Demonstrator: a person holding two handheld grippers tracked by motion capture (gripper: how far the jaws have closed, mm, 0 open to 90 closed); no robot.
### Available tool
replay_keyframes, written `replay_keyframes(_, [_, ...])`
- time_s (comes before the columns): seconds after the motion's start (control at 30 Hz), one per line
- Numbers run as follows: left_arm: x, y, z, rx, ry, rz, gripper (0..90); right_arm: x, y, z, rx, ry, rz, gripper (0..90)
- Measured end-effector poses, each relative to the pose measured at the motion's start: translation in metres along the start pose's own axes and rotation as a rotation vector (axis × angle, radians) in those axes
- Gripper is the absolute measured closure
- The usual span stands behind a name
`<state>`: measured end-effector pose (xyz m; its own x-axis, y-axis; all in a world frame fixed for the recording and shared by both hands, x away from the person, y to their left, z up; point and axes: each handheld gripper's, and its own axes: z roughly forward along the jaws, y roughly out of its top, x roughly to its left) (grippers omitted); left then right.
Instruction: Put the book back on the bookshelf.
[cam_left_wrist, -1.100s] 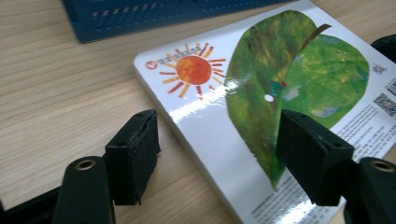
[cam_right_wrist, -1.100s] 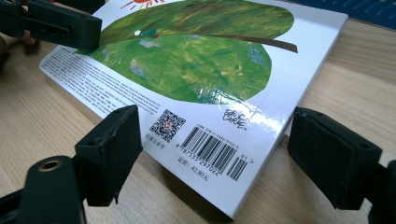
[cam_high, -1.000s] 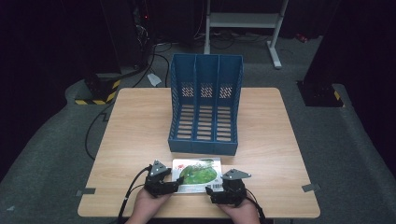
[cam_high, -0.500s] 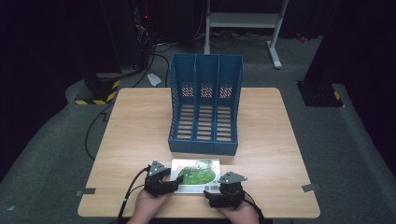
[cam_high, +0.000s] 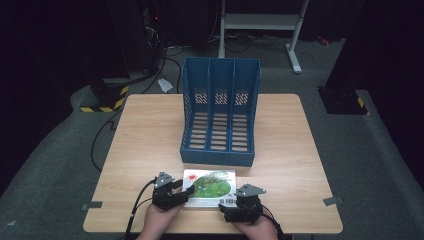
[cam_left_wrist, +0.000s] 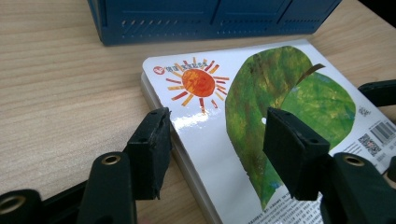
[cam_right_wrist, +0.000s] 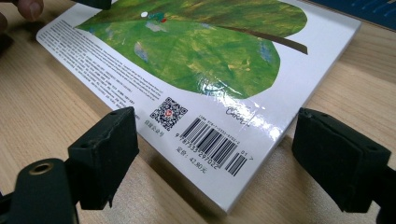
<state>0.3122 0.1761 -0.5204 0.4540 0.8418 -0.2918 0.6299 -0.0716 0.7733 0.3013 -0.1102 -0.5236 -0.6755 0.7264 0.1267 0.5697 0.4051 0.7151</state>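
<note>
Glossy and slick, the picture book (cam_high: 210, 187) lies flat on the wooden table (cam_high: 145, 135), back cover up, just in front of the blue 3-slot file rack (cam_high: 220, 115). The left gripper (cam_left_wrist: 212, 140) has 1 jaw outside the book's edge on the bare wood and the other above the green leaf on the cover; its jaws have just been closing but are not yet pressing anything. The right gripper (cam_right_wrist: 215, 154) has its jaws spread wide, the barcode corner between them and neither pad touching.

My worry is the left side: with 1 pad riding on top of the shiny cover, a further squeeze could just skid across it and shove the book sideways instead of gripping its edge. If the book does come up held by 1 corner only, it may sag or swing and catch the rack's front lip.
</note>
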Motion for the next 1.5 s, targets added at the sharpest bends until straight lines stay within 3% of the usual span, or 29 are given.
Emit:
replay_keyframes(0.13, [0.000, 0.002, -0.005, -0.029, -0.019, -0.007, 43.4, 0.000, 0.000, 0.000, 0.001, 0.002, 0.002, 14.0])
replay_keyframes(0.5, [-0.004, 0.007, -0.015, -0.104, -0.047, 0.023, 45.0, 0.000, 0.001, 0.000, 0.017, 0.015, -0.006, 9.5])
replay_keyframes(0.7, [-0.004, 0.009, -0.016, -0.115, -0.055, 0.030, 45.2, 0.004, 0.001, 0.001, 0.029, -0.005, -0.027, 8.3])
replay_keyframes(0.87, [-0.004, 0.010, -0.017, -0.120, -0.062, 0.032, 45.2, 0.009, 0.001, 0.003, 0.039, -0.049, -0.066, 8.4])
replay_keyframes(1.07, [-0.002, 0.010, -0.015, -0.105, -0.068, 0.027, 43.9, 0.005, 0.000, 0.001, 0.019, -0.030, -0.031, 11.7])
replay_keyframes(1.2, [0.001, 0.008, -0.008, -0.050, -0.057, 0.006, 35.9, 0.006, 0.000, 0.001, 0.017, -0.031, -0.031, 11.8])
replay_keyframes(1.27, [0.001, 0.008, -0.004, -0.029, -0.069, -0.003, 35.8, 0.006, -0.001, 0.001, 0.016, -0.028, -0.028, 11.8])
replay_keyframes(1.5, [-0.003, 0.008, 0.000, 0.010, -0.173, -0.006, 44.5, 0.005, -0.001, 0.001, 0.015, -0.034, -0.043, 12.0])
